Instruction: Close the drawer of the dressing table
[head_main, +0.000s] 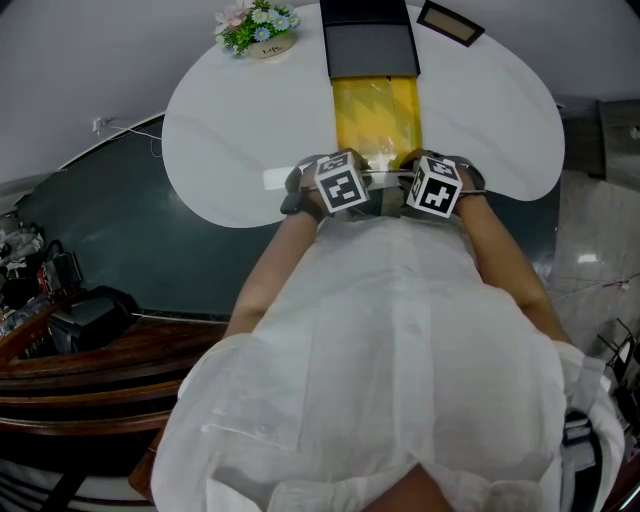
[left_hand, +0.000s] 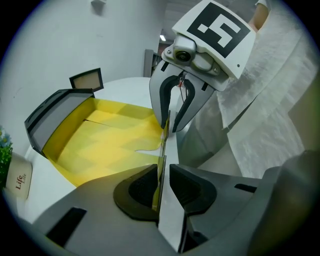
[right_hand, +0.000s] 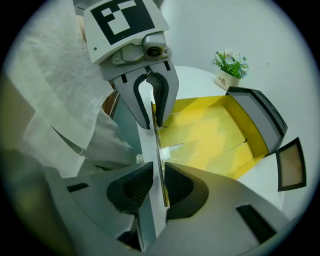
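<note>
The dressing table's drawer (head_main: 375, 112) stands pulled out of the white tabletop (head_main: 230, 130), its inside lined bright yellow (left_hand: 105, 145). Both grippers point steeply down at its thin front panel (left_hand: 169, 210), side by side. My left gripper (left_hand: 162, 172) straddles the panel's top edge, one pad on the yellow inner face and one on the white outer face. My right gripper (right_hand: 157, 172) grips the same panel (right_hand: 145, 150) the same way, a short way along. In the head view the left gripper (head_main: 338, 186) and right gripper (head_main: 436, 186) show only their marker cubes. The drawer holds nothing that I can see.
A small flower pot (head_main: 258, 28) stands at the table's back left. A dark open-lidded case (head_main: 370, 40) sits behind the drawer, with a small dark frame (head_main: 450, 22) to its right. The person's white-clothed body presses close behind the drawer front. Dark clutter (head_main: 90, 310) lies on the left.
</note>
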